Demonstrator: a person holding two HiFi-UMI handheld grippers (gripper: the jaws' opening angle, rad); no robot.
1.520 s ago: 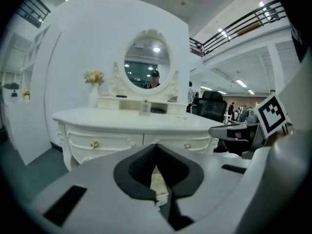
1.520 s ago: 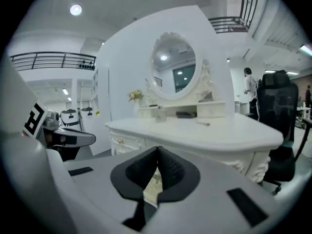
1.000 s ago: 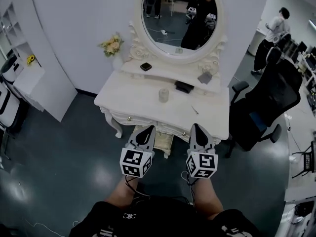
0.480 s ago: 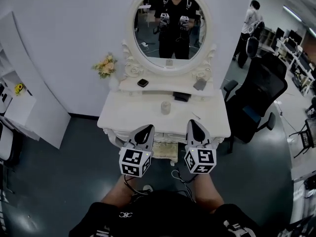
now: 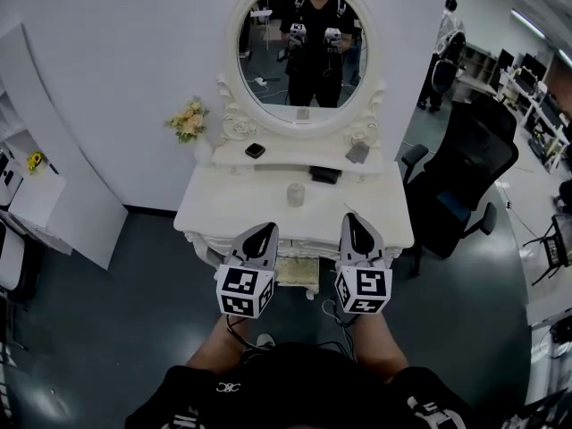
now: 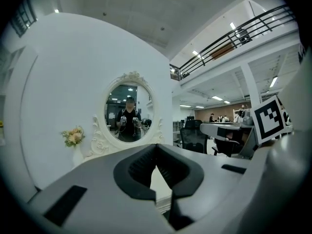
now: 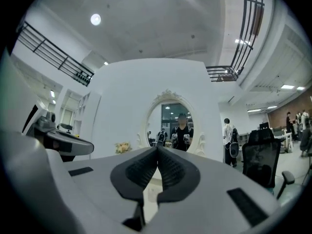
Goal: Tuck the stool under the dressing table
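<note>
The white dressing table [image 5: 234, 206] with its oval mirror [image 5: 299, 47] stands straight ahead. Below its front edge, between my two grippers, a strip of the cream stool [image 5: 298, 273] shows, most of it hidden under the tabletop. My left gripper [image 5: 265, 230] and right gripper [image 5: 350, 218] hang side by side in front of the table edge, both shut and empty. The left gripper [image 6: 156, 146] points about level at the mirror [image 6: 129, 113]. So does the right gripper [image 7: 157, 150], with the mirror [image 7: 178, 126] ahead of it. Neither touches the stool.
A black office chair [image 5: 474, 172] stands close to the table's right side. A flower vase [image 5: 189, 123], a small jar [image 5: 295, 194] and dark boxes [image 5: 325, 174] sit on the table. White shelving [image 5: 40, 181] is at the left. A person [image 5: 444, 27] stands far right.
Both grippers have risen and now overlap the table's front edge. The view has tilted up, so more of the mirror shows and less of the stool.
</note>
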